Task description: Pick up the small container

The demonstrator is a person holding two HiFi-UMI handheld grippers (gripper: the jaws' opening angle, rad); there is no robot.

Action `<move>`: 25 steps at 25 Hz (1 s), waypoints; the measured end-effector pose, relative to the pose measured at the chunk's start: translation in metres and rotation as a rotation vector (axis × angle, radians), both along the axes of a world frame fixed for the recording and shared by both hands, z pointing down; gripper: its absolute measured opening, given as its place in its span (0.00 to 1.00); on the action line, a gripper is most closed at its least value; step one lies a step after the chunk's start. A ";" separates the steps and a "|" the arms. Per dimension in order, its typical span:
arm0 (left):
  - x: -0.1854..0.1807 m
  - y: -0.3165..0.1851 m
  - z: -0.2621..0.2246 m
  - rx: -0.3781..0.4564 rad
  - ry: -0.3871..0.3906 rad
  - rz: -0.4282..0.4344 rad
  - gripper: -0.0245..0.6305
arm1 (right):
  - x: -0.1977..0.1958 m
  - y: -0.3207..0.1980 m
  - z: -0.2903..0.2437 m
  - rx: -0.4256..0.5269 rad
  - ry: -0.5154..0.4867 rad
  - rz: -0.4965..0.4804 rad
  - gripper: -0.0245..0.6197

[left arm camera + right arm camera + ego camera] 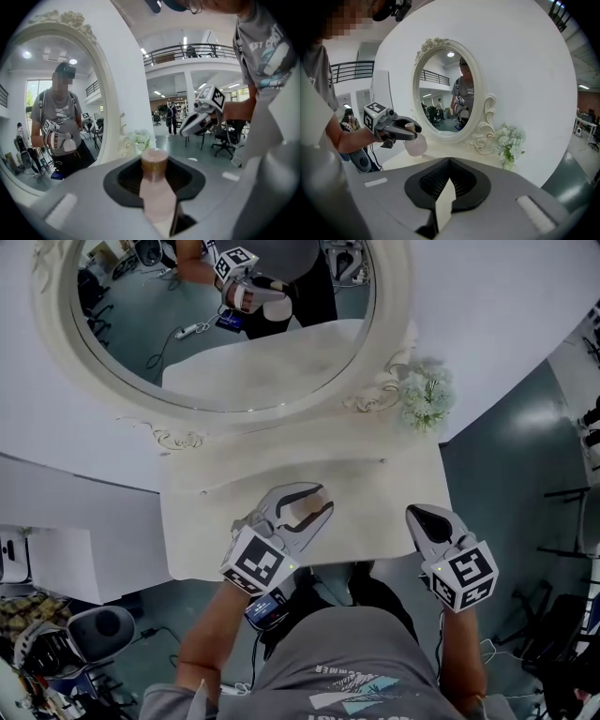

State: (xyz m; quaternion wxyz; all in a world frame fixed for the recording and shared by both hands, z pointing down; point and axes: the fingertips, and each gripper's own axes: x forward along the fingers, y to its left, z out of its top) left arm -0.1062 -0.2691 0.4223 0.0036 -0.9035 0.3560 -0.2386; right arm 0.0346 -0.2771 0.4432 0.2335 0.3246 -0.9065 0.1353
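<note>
The small container (302, 509) is a pale pink, round-bodied bottle with a brown cap (154, 161). My left gripper (324, 499) is shut on it and holds it over the front middle of the cream vanity table (375, 486). In the right gripper view the container (415, 145) hangs from the left gripper (410, 127), seemingly clear of the tabletop. In the left gripper view the bottle (157, 194) stands upright between the jaws. My right gripper (418, 514) hovers at the table's front right edge, shut with nothing in it, and it also shows in the left gripper view (198, 123).
An oval mirror in an ornate white frame (56, 352) stands at the back of the table and reflects the person and the grippers. White flowers (427, 396) sit at the back right. A white cabinet (56, 559) and floor clutter lie to the left.
</note>
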 end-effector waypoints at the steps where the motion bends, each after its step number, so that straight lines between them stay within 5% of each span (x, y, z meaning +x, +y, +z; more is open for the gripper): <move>1: -0.002 0.002 0.000 -0.003 0.000 -0.003 0.22 | -0.003 0.001 -0.001 0.000 0.001 -0.003 0.04; 20: -0.032 0.026 0.029 -0.106 0.059 -0.062 0.22 | -0.041 0.026 0.034 -0.104 0.022 -0.083 0.04; 25: -0.036 0.019 0.039 -0.126 0.068 -0.070 0.22 | -0.062 0.034 0.039 -0.129 0.033 -0.193 0.04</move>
